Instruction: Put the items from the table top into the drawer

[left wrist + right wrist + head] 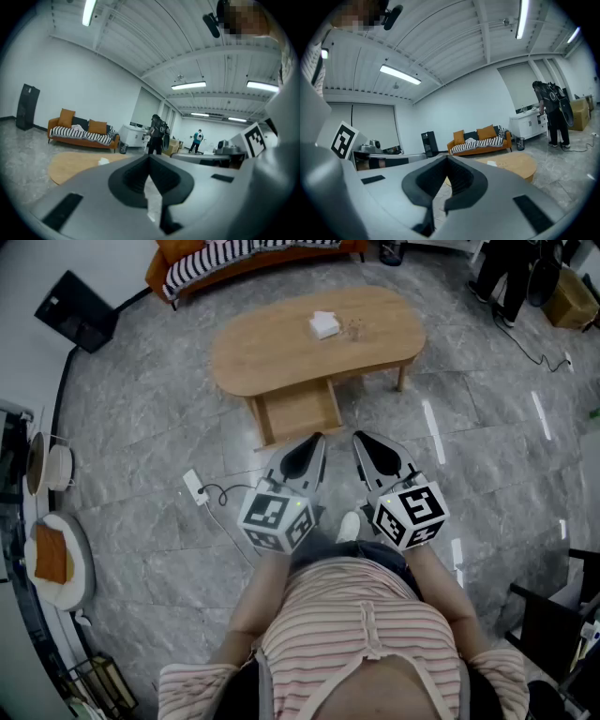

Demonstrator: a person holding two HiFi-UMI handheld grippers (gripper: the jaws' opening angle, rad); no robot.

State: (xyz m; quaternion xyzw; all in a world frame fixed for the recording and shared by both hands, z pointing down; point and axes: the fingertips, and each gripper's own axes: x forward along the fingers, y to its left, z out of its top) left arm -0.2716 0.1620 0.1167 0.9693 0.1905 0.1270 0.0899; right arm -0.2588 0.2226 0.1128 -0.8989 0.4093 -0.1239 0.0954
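**Short of the table: both grippers shut, nothing held**

On the near side of the table (pixel 267 357), the left gripper (pixel 316 439) and the right gripper (pixel 360 439) are held side by side, with their tips aimed toward the far side. In the left gripper view the jaws are seen pressed together with nothing pinched. The right jaws are likewise closed tip to tip and empty, and nothing is touched by either gripper.

A white item (pixel 324 325) is seen about the middle of the table top, well apart from both grippers. It looks roughly square and slightly skewed, so no long axis can be made out. Small brownish bits (pixel 354 331) lie just right of it, too small to be identified.

The drawer (pixel 300 411) is pulled open toward the near side, between the item and the grippers.
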